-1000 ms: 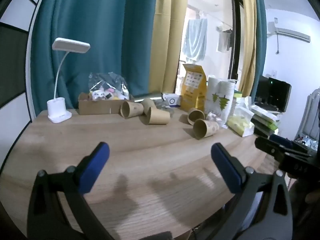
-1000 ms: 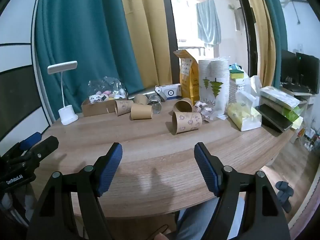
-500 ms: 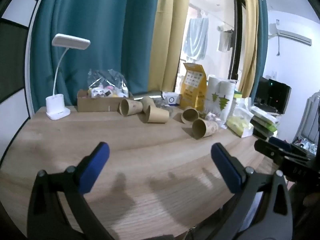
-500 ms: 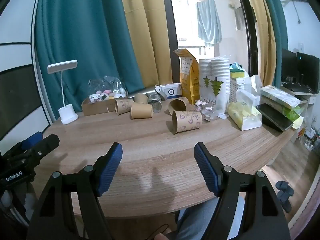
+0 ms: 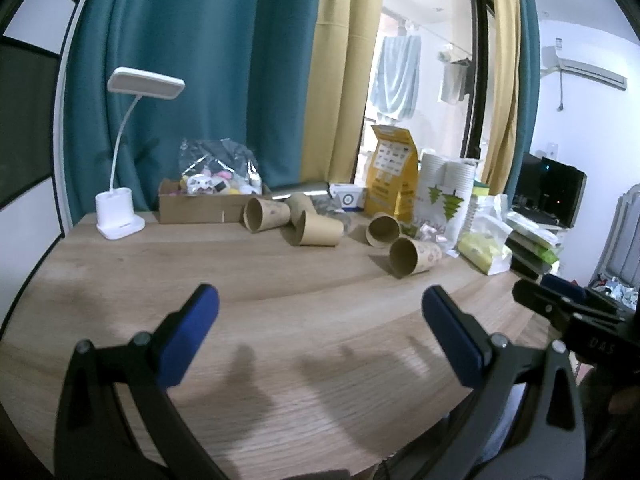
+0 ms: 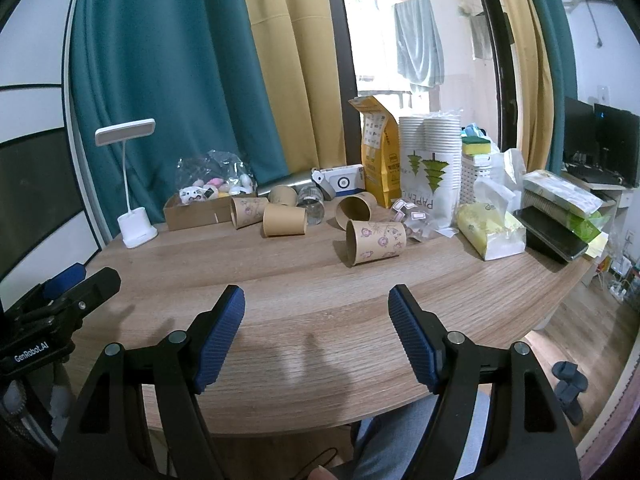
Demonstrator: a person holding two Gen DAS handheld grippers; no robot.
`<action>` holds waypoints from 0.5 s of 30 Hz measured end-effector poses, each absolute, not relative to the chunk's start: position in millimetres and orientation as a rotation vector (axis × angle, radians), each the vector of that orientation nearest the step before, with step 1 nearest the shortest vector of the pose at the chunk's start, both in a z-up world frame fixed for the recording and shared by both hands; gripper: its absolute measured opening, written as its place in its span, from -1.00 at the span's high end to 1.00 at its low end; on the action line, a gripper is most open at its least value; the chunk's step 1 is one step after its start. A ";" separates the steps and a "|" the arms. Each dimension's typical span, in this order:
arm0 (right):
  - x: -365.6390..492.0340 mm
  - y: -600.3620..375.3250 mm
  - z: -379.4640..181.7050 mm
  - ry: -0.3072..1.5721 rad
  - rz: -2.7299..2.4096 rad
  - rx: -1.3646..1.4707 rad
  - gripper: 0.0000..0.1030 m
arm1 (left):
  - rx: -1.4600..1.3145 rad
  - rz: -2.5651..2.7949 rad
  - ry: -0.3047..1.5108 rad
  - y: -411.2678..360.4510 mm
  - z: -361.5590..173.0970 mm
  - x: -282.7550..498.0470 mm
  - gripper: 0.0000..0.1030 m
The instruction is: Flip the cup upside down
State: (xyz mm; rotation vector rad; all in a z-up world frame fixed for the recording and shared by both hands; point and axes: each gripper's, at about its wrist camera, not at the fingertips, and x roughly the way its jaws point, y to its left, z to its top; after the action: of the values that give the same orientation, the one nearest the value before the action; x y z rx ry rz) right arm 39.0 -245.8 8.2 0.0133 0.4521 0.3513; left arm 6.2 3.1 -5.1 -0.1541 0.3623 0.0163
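Both tongs hang over the near part of the wooden tabletop (image 6: 280, 280). The left tongs (image 5: 320, 308) are wide apart and hold nothing. The right tongs (image 6: 316, 308) are wide apart too, with nothing between the blue pads.

The nearest cup (image 6: 375, 242) lies on its side, out in front of the right tongs and well apart from them. It is brown with little drawings on it, and its open mouth faces left. You can look in and it is empty. Just behind it a second cup (image 6: 354, 210) lies with its empty mouth toward us. Further left, a plain cup (image 6: 285, 220) and a drawn-on cup (image 6: 248, 211) also lie on their sides, close together. One more cup (image 6: 283, 195) sits behind them.

A low cardboard box (image 6: 196, 212) near the curtain has a clear bag of small soft toys (image 6: 214, 184) in it. A white lamp (image 6: 136, 184) stands to its left. A tall stack of white cups (image 6: 430, 160) sits in a clear bag with green trees on it.
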 end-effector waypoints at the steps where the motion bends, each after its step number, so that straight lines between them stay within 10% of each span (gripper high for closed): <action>1: 39.3 -245.9 8.2 0.452 0.352 0.014 -0.50 | -0.153 0.017 0.362 3.3 -5.0 6.1 -0.99; 15: 38.9 -246.2 7.2 0.455 0.352 0.015 -0.50 | -0.153 0.012 0.367 4.3 -7.5 5.6 -0.99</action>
State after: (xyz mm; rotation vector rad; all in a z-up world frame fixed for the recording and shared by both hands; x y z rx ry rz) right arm 38.9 -246.2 7.2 0.0148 0.4547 0.3524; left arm 5.6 4.3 -7.5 -0.1534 0.3668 0.0124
